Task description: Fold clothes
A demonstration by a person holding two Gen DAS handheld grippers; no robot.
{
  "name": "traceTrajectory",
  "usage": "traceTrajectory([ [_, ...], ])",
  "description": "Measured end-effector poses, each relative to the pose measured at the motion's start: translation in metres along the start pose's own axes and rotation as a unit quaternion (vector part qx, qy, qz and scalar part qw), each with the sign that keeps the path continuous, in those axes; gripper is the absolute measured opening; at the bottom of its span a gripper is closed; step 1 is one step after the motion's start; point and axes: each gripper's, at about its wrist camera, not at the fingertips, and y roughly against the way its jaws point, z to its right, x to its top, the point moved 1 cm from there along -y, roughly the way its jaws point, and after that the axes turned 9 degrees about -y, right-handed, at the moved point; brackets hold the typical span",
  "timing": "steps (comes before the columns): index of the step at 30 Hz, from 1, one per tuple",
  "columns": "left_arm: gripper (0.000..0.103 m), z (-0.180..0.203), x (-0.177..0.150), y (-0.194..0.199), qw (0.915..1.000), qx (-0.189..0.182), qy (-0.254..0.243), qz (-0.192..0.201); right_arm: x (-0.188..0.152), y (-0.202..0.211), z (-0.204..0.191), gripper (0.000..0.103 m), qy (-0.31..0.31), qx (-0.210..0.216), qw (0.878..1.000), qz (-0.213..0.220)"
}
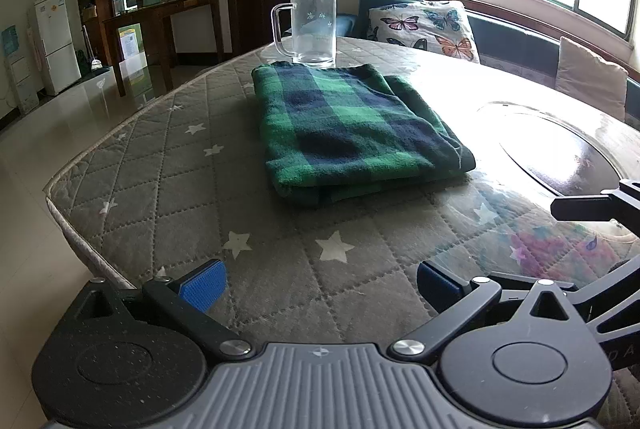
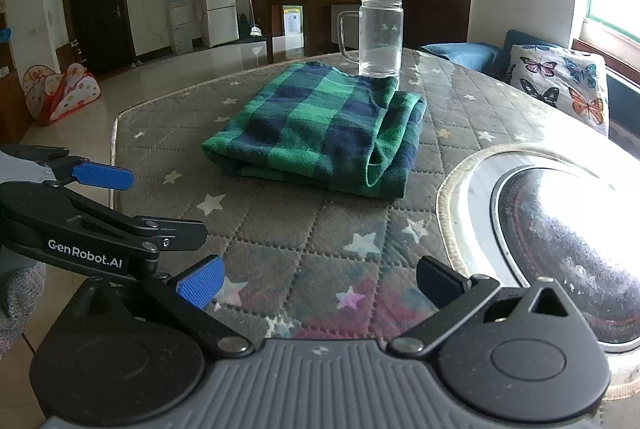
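Observation:
A green and navy checked garment [image 1: 352, 127] [image 2: 320, 127] lies folded into a thick rectangle on the grey quilted star-pattern table cover [image 1: 192, 185] [image 2: 280, 229]. My left gripper [image 1: 320, 287] hovers open over the near part of the cover, well short of the garment, with nothing between its blue pads. My right gripper [image 2: 320, 285] is also open and empty, near the table's front. The left gripper [image 2: 104, 177] shows at the left edge of the right wrist view, and a finger of the right gripper [image 1: 580, 209] shows at the right edge of the left wrist view.
A clear glass mug [image 1: 312, 29] [image 2: 378, 37] stands right behind the garment, touching its far edge. A round glass turntable [image 1: 560, 149] [image 2: 560, 221] sits to the right. Butterfly cushions [image 1: 424, 25] [image 2: 560, 81] lie on a bench under the window. The table edge [image 1: 60, 205] drops off at left.

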Motion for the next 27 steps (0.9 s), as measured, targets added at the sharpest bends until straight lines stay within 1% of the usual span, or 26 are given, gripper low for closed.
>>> traceTrajectory([
  [27, 0.103, 0.0034, -0.0005, 0.002, 1.0, -0.002, 0.0, 0.002, -0.0029, 0.0045, 0.0028, 0.103, -0.012, -0.002, 1.0, 0.003],
])
